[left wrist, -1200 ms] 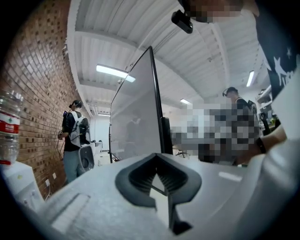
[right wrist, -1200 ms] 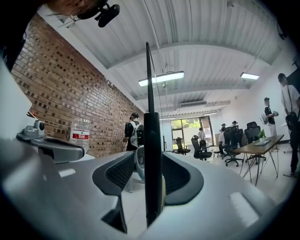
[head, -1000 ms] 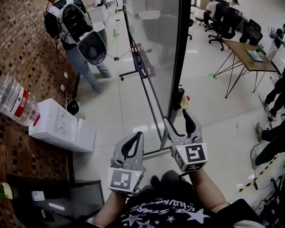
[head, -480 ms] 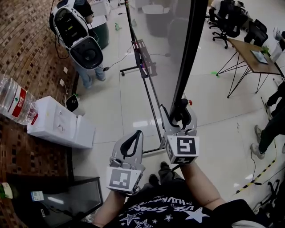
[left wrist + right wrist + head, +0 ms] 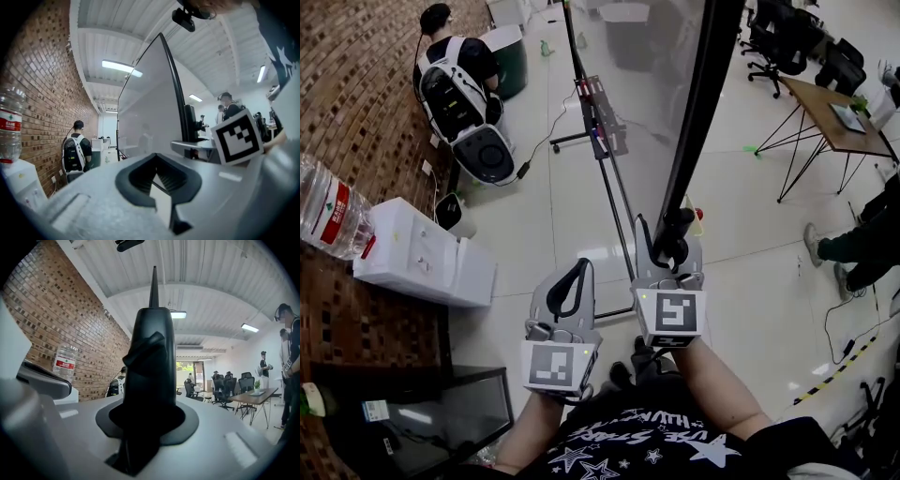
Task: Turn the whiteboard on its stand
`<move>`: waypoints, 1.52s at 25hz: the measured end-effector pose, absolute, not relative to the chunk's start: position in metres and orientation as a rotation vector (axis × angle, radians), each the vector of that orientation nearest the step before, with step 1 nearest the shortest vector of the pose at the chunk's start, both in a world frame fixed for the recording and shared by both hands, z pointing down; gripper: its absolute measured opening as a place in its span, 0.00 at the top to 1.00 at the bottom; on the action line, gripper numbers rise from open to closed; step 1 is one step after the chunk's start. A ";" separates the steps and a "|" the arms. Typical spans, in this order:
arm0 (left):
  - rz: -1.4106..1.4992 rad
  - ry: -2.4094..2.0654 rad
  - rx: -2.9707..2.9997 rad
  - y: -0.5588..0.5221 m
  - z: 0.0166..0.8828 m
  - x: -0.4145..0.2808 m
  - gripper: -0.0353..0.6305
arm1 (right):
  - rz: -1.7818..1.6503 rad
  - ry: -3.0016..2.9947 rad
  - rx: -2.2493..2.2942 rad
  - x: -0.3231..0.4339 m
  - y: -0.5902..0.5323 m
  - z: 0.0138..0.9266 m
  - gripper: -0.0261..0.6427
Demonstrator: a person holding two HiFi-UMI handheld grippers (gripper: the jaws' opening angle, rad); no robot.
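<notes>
Standing on the pale tiled floor (image 5: 534, 187) beside a brick wall (image 5: 356, 75), the whiteboard (image 5: 647, 75) has its black edge between the right gripper (image 5: 667, 234)'s closing jaws. The left gripper (image 5: 577, 272) is pinched together, empty. A water bottle (image 5: 328, 211) tops a white dispenser (image 5: 422, 262).

Right gripper (image 5: 671, 242) reaches forward, jaws closing onto the whiteboard edge (image 5: 698, 122); left gripper (image 5: 578, 269) hangs back beside it, jaws together, empty.

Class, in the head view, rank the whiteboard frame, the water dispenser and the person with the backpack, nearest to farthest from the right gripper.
1. Whiteboard frame: between the closing fingers of the right gripper.
2. Water dispenser: on the floor, to the left.
3. Person with the backpack: far back, on the left.
</notes>
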State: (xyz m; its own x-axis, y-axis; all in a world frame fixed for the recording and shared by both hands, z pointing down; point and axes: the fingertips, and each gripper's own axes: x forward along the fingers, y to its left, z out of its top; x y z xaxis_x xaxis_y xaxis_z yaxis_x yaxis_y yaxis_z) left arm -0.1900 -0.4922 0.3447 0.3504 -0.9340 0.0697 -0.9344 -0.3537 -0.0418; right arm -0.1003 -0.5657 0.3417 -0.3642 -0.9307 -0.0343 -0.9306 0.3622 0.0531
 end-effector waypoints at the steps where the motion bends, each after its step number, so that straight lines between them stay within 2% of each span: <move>1: 0.127 -1.783 2.577 -0.492 0.344 -0.190 0.94 | -0.088 -2.585 1.776 -0.100 -0.566 0.342 0.76; 16: 0.129 -1.769 2.556 -0.466 0.351 -0.187 0.94 | -0.050 -2.574 1.792 -0.104 -0.551 0.343 0.77; 27: 0.120 -1.757 2.503 -0.423 0.361 -0.199 0.94 | -0.078 -2.597 1.785 -0.119 -0.510 0.336 0.77; 38: 0.144 -1.800 2.441 -0.388 0.366 -0.182 0.94 | -0.042 -2.659 1.737 -0.112 -0.451 0.334 0.77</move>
State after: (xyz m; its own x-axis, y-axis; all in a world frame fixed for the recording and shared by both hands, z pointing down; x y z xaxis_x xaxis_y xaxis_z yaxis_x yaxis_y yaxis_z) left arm -0.1817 -0.3879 0.3658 0.2943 -0.9457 0.1379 -0.9556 -0.2933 0.0284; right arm -0.1121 -0.4512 0.3344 -0.4016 -0.9148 -0.0437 -0.9157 0.4018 0.0030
